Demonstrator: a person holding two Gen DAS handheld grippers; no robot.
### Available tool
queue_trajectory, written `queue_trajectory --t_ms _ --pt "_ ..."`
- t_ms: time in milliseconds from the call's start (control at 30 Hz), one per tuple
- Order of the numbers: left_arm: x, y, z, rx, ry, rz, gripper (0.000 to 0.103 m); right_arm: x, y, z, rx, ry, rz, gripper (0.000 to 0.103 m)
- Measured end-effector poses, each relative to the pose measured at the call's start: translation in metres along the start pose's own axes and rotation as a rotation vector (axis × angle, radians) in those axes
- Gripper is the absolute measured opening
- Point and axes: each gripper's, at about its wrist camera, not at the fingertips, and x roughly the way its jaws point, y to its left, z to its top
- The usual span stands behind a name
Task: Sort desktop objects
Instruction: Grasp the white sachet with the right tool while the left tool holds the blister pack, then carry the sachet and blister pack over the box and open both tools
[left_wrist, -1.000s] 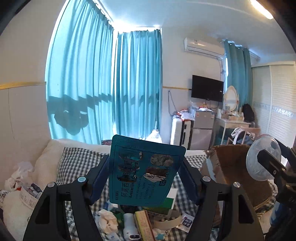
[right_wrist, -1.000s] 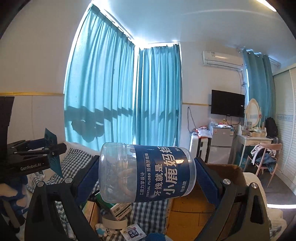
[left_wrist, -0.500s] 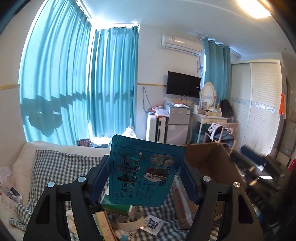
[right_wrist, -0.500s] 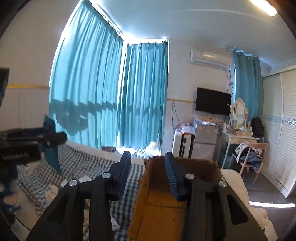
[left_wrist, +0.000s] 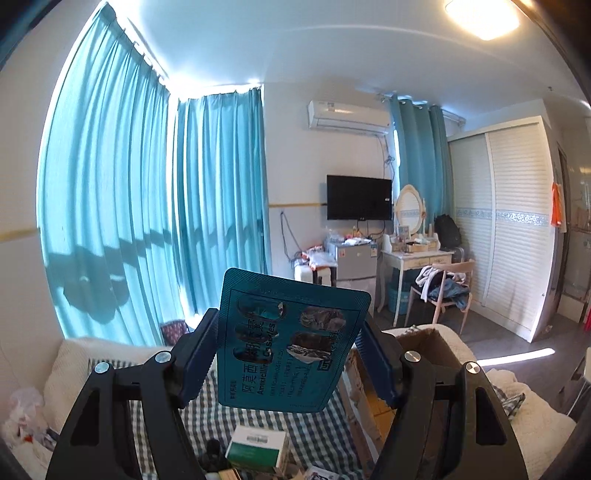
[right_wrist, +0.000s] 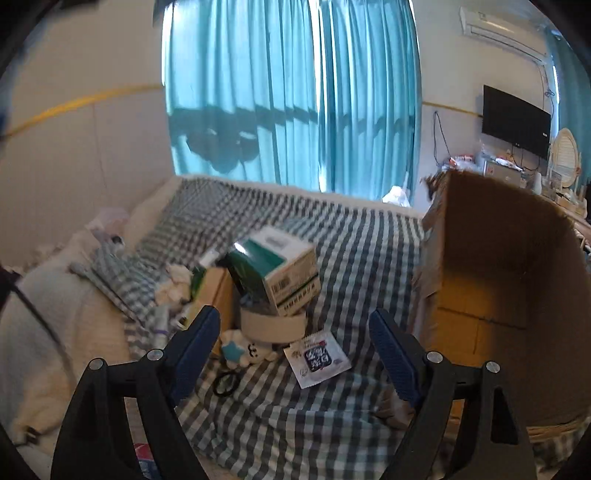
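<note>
— What's nearest you on the right side?

— The right gripper (right_wrist: 293, 347), jaws spread wide with nothing between them; they have just been opening again. It tilts down over the checked cloth (right_wrist: 354, 251).

— And under it?

— Just past the fingertips lies a white sachet (right_wrist: 318, 359) with a dark printed square, flat on the cloth, and a black ring (right_wrist: 226, 384) a little to its left. Behind those sits a roll of tape (right_wrist: 272, 325) with a green-and-white carton (right_wrist: 280, 269) leaning on top of it.

— Any containers?

— One: a cardboard box (right_wrist: 517, 280) standing open to the right of the pile. I can see its brown inner walls, but the bottom is out of sight, so its contents I can't tell.

— The left side?

— The left gripper (left_wrist: 286, 354) is clamped on a teal blister pack (left_wrist: 288, 339), held upright between the blue pads, several pockets torn open. It's raised above the cloth, the carton below it.

— Anything only that view gives?

— The far room: television (left_wrist: 359, 197), dressing table (left_wrist: 417, 254), white wardrobe (left_wrist: 517, 229). The sachet and tape show only from the right.
</note>
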Motion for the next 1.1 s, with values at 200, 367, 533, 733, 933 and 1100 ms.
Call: queue_trajectory --t_ms 200,367,533,733,933,1100 --pt "0.011 -0.015 0.011 0.022 0.008 -0.07 0.073 0.055 0.031 -0.018 -0.211 0.059 -0.214 0.085" --pt "0.035 -0.031 0.005 0.013 0.051 -0.147 0.073 0.062 0.043 -0.021 -0.281 0.076 -0.188 0.045" --pt "0.057 -0.045 0.003 0.031 0.086 -0.189 0.073 0.094 0.032 -0.029 -0.267 0.187 -0.169 0.047" --pt "0.091 -0.063 0.001 0.02 0.15 -0.279 0.073 0.141 0.016 -0.041 -0.264 0.293 -0.165 0.051" --pt "0.114 -0.075 -0.004 0.007 0.193 -0.313 0.073 0.144 -0.01 -0.034 -0.09 0.28 -0.073 0.005" --pt "0.113 -0.074 -0.001 0.004 0.179 -0.306 0.073 0.11 -0.015 -0.017 -0.056 0.152 -0.102 0.001"
